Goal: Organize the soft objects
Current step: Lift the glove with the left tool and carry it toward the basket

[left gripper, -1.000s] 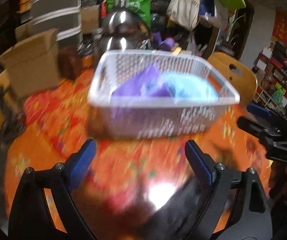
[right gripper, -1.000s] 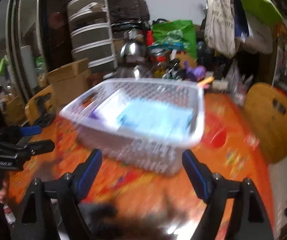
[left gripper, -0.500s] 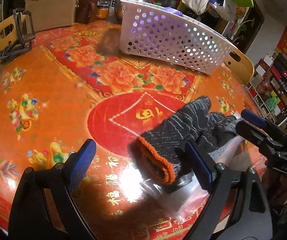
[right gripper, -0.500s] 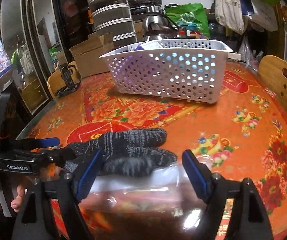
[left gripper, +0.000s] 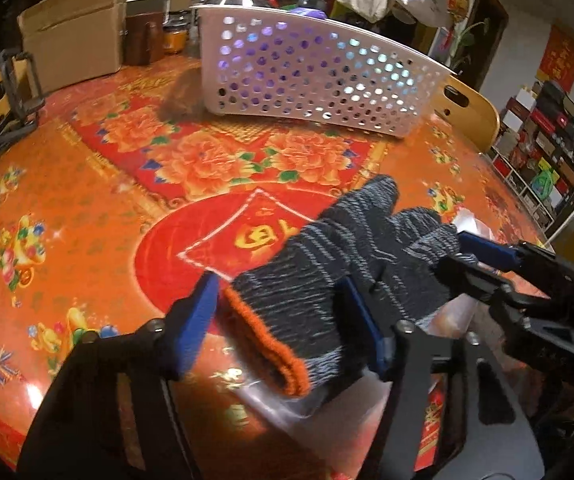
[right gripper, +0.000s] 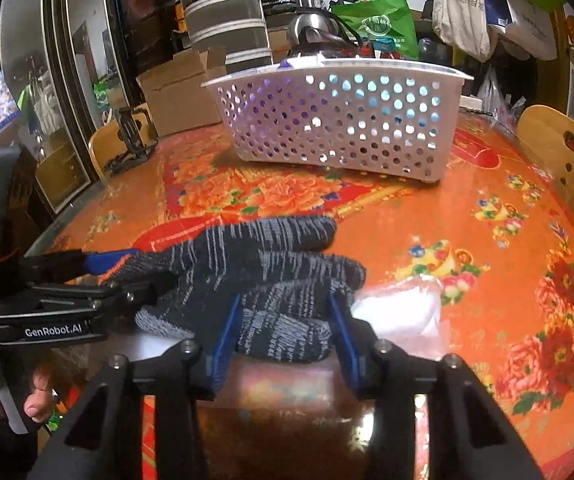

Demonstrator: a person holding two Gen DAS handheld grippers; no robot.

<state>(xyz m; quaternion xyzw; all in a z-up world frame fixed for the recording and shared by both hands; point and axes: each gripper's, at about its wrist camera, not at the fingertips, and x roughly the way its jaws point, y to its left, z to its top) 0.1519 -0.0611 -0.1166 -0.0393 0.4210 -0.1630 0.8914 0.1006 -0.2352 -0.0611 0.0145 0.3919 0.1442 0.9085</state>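
Left wrist view: left tongs [left gripper: 279, 320] just narrowed around the cuff end of the dark glove [left gripper: 339, 276], blue pads at both sides of the orange-edged cuff, seemingly touching it; glove lying on the counter [left gripper: 87, 208] over a clear bag [left gripper: 287, 396], fingers reaching toward the right tongs [left gripper: 459, 252]. Beyond the tongs, well apart, the basket [left gripper: 307, 76] with purple and blue soft things showing through its holes. Right wrist view: right tongs [right gripper: 283, 328] likewise just narrowed onto the finger end of the glove [right gripper: 271, 272], pads against the knit; left tongs [right gripper: 135, 268] coming in from the left at the cuff. Judged part done: some items already binned, glove gripped at both ends, not yet lifted and still to go in.
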